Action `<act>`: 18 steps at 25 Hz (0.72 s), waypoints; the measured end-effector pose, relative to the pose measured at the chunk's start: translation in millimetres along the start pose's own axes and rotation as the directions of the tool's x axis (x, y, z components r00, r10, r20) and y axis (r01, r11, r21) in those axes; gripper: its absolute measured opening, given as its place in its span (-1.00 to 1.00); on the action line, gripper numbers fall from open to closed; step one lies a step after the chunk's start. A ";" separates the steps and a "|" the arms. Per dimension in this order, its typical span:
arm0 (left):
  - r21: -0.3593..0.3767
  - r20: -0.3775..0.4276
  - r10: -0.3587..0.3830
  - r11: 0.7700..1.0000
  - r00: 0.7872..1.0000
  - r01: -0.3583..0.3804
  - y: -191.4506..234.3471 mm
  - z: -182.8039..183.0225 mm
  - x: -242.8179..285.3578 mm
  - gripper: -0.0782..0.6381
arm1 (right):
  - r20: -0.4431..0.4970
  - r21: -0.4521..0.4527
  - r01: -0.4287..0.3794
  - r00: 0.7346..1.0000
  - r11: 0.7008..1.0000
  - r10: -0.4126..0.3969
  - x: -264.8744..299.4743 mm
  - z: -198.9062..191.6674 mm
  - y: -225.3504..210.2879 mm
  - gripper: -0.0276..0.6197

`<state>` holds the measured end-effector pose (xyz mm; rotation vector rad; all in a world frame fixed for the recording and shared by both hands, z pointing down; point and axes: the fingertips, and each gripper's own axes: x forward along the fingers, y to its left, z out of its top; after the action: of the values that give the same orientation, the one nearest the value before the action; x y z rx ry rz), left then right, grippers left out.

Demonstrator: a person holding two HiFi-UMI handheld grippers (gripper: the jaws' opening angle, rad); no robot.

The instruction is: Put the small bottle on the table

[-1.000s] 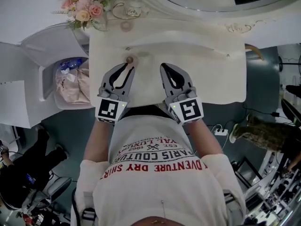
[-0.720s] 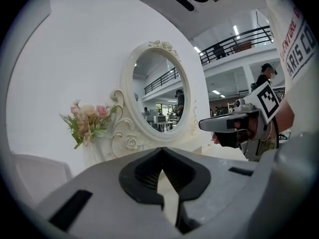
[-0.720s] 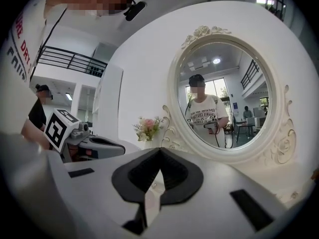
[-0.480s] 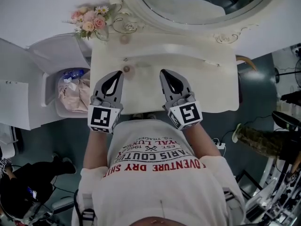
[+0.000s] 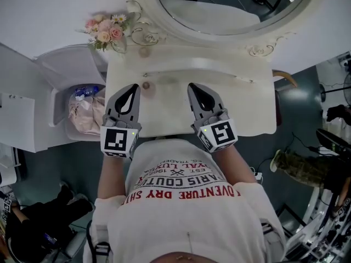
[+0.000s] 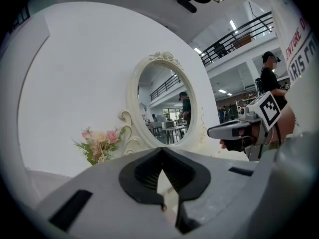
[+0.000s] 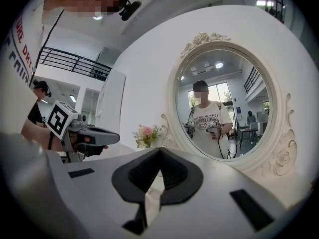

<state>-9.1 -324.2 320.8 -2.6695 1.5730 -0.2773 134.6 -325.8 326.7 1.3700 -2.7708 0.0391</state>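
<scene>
The small brownish bottle stands on the white dressing table, near its back left. My left gripper lies just left of the bottle, apart from it, shut with nothing between its jaws. In the left gripper view the left gripper points at the mirror and the flowers, and the bottle is hidden. My right gripper rests over the table's middle, shut and empty. The right gripper also faces the mirror in its own view.
An oval mirror stands at the table's back, with a pink flower bunch and a small round thing at the back left. A bin with plastic bags stands left of the table. The table's front edge meets my torso.
The left gripper's jaws have shut and it has drawn back to the left of the bottle, which stays standing on the table. The right gripper has hardly moved.
</scene>
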 end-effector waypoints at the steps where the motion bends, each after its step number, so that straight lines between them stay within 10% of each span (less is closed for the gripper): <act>1: -0.001 0.001 -0.005 1.000 1.000 0.005 -1.0 0.3 0.3 -0.76 | -0.001 -0.001 -0.004 1.000 1.000 0.004 0.0 0.3 -0.3 -0.92; 18: -0.020 -0.015 -0.043 0.999 0.999 0.043 -5.1 -6.3 2.5 -0.76 | -0.044 -0.012 0.026 0.999 1.000 -0.026 1.7 -8.5 -3.1 -0.92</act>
<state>-4.5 -323.4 327.9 -2.7259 1.5317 -0.2852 136.4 -328.6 335.3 1.3852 -2.7131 0.0522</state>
